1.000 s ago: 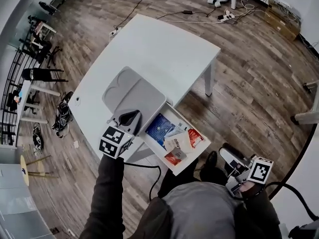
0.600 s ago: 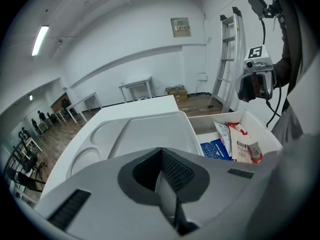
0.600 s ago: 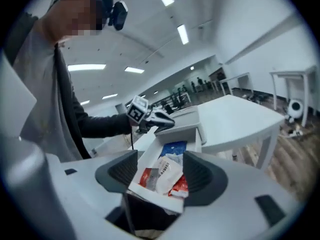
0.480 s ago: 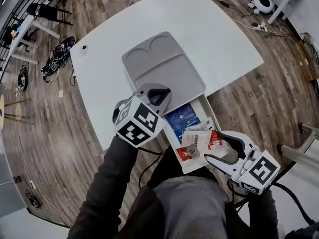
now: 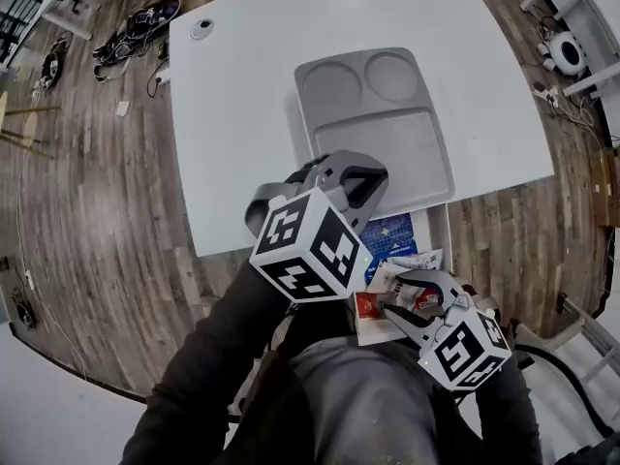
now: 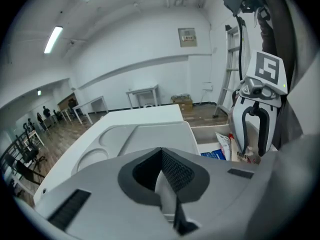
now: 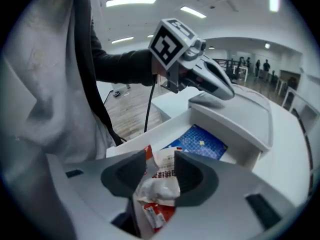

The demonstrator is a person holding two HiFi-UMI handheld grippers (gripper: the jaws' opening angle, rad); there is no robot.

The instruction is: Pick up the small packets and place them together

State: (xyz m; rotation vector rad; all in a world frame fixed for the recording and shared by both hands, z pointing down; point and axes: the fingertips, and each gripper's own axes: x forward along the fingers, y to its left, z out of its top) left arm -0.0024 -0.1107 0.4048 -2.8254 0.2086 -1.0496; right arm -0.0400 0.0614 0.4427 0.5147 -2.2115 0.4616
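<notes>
Pinching a crumpled white-and-red packet (image 7: pixel 155 190), the right gripper (image 7: pixel 160 171) has its jaws down inside the open drawer (image 5: pixel 438 229). They have just been closing, and the packet now fills the gap between them, bunched against both pads. The left gripper (image 6: pixel 162 156) has its jaws together with nothing between them. It hangs over the back edge of the drawer, where the drawer meets the table (image 5: pixel 242 114), and takes no part in the grasp.

The gripped packet lies at the front of the drawer, nearest the person. A red packet (image 5: pixel 366 306) sits just beside it and a white printed packet (image 5: pixel 402 264) lies slightly further in. A blue packet (image 5: pixel 392 232) lies flat at the back of the drawer. A grey compartment tray (image 5: pixel 387 134) rests on the table just beyond the drawer, its sections bare.

By my reading this is the pick-up step for the first of the packets, with none yet out of the drawer. The next move likely calls for a straight lift, so the loose foil does not slip or drag its neighbours. It should also clear the drawer's rim and the idle left gripper. After that the packet goes to one gathering spot, probably the tray. The grip looks to be on a crumpled edge, so it may need firming.
</notes>
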